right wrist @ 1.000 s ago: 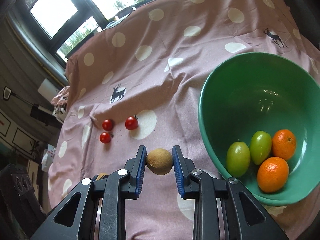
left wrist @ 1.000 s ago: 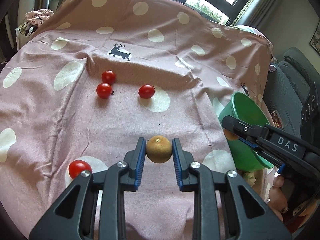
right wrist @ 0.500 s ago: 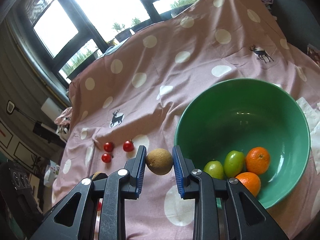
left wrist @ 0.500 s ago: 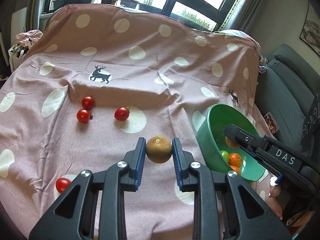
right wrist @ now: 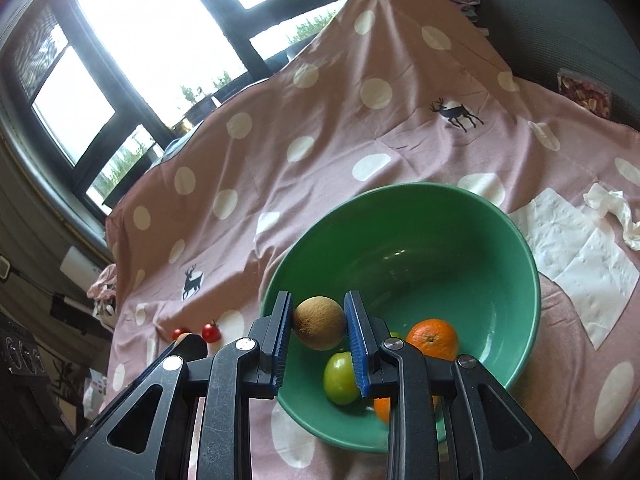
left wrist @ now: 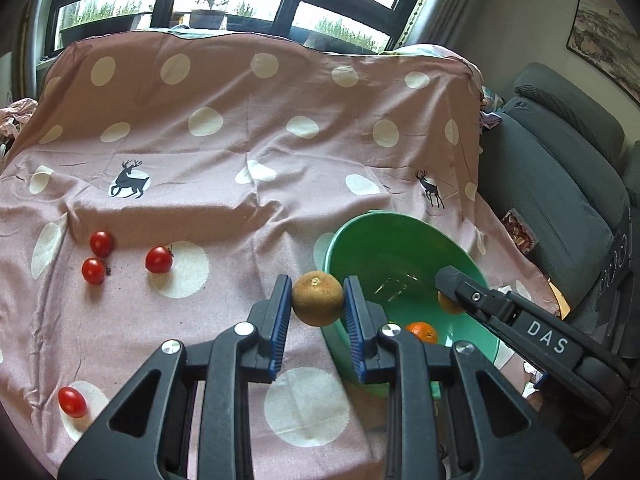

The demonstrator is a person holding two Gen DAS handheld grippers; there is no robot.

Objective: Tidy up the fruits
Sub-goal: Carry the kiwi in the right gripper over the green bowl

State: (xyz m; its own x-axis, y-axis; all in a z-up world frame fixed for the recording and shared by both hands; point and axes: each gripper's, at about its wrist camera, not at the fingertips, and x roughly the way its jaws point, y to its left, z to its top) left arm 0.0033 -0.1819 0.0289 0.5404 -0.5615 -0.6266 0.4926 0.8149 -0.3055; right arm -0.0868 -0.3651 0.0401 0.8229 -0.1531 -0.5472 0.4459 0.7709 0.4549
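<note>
1. While both tools were out over the pink polka-dot cloth a second ago, each now sits at the near rim of the round green bowl (right wrist: 404, 216); the views have swung so that the bowl fills much more of each picture.
2. Left tool (left wrist: 318, 307): blue pads clamped on a round brown kiwi-like fruit (left wrist: 318, 298), held clear of the cloth (left wrist: 224, 152) covering the desk, just beside the bowl's left rim. Grip unchanged across the interval.
3. Right tool (right wrist: 319, 322): pads clamped on a second round brown fruit (right wrist: 319, 322), now hanging over the bowl's near-left edge. Grip likewise unchanged.
4. Bowl contents: an orange mandarin (right wrist: 432, 338), a green plum-like fruit (right wrist: 340, 378); a further orange piece is partly hidden by the tool.
5. Outstanding: four small red cherry tomatoes (left wrist: 159, 259) remain on the cloth, well apart from the bowl.
6. Assessment: transport is nearly complete; release over the bowl appears to be next, with the right fruit better placed than the left.
</note>
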